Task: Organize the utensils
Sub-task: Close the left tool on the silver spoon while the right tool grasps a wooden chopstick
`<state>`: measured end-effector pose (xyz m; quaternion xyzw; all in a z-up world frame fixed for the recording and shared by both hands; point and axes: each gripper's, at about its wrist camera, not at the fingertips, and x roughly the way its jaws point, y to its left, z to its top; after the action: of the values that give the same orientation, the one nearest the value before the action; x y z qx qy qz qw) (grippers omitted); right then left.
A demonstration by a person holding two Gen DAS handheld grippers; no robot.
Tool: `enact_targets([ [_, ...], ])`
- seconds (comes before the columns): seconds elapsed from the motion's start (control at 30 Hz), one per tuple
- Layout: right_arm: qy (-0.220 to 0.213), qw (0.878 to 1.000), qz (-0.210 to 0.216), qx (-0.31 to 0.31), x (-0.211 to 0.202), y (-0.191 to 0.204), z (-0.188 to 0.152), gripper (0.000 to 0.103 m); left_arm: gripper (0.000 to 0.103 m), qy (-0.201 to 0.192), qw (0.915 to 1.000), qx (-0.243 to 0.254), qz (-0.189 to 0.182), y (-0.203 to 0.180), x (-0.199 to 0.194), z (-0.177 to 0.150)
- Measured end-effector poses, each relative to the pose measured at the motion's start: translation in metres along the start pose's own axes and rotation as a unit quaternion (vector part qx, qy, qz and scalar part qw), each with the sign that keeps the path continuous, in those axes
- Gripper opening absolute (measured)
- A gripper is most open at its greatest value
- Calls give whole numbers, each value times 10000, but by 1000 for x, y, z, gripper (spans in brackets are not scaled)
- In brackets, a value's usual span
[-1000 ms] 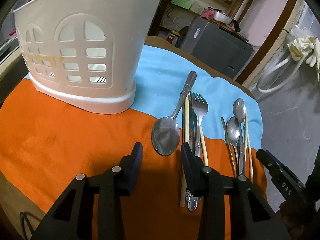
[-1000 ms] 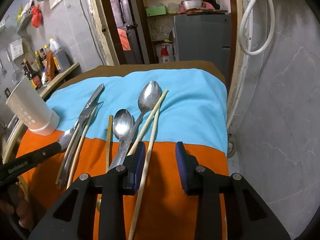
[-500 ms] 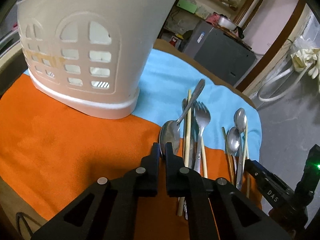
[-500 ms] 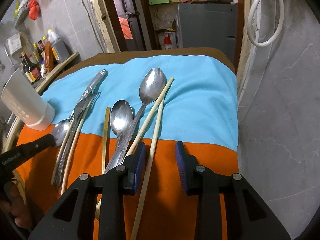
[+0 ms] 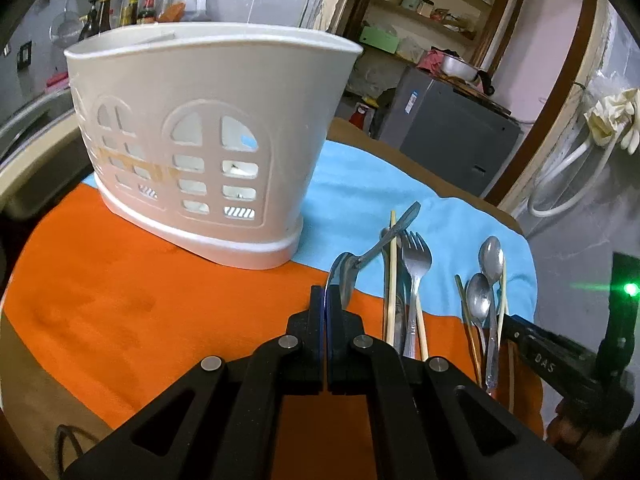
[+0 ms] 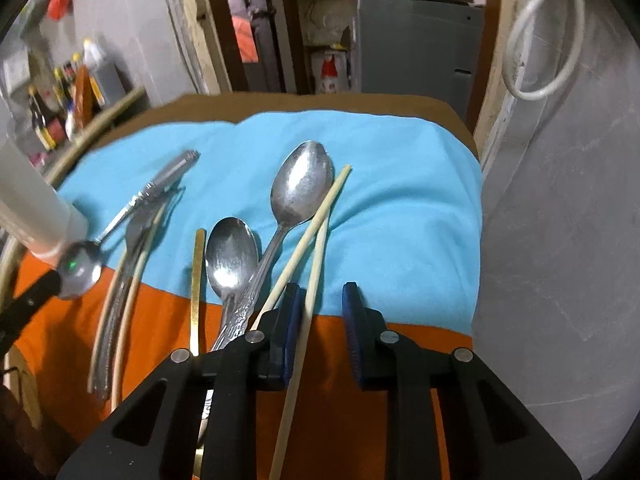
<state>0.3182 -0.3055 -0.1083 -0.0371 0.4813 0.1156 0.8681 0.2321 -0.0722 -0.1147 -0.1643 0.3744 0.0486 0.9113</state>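
Observation:
My left gripper (image 5: 327, 300) is shut on the bowl of a large steel spoon (image 5: 362, 258) and holds it tilted up off the cloth, handle pointing away. The cream utensil basket (image 5: 208, 148) stands just left of it. The same spoon (image 6: 86, 264) shows at the left of the right wrist view. My right gripper (image 6: 322, 300) is open low over the cloth, with a pale chopstick (image 6: 316, 248) lying between its fingers. A fork (image 5: 416, 276), two spoons (image 6: 300, 192) and more chopsticks lie on the cloth.
An orange and blue cloth (image 5: 140, 288) covers the table. A grey wall (image 6: 560, 240) rises close to the right edge. Bottles (image 6: 60, 104) stand on a ledge at the far left. A grey cabinet (image 5: 448, 132) stands behind the table.
My left gripper closed on the large spoon's bowl and lifted it, so its handle now points up. My right gripper moved forward and lower over the chopsticks, still open.

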Motion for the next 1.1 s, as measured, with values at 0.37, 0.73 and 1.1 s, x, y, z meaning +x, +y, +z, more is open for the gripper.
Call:
enact_targets([
  [0.37, 32, 9942, 788, 735, -14, -15, -10, 3, 0, -481, 9966, 633, 216, -21, -16, 4],
  [0.73, -648, 9851, 1107, 1145, -59, -13, -36, 3, 0, -786, 9914, 1045, 96, -25, -65, 11],
  [1.1, -2320, 9515, 1857, 796, -119, 24, -8, 3, 0, -900, 9889, 1184, 73, -6, -124, 30],
])
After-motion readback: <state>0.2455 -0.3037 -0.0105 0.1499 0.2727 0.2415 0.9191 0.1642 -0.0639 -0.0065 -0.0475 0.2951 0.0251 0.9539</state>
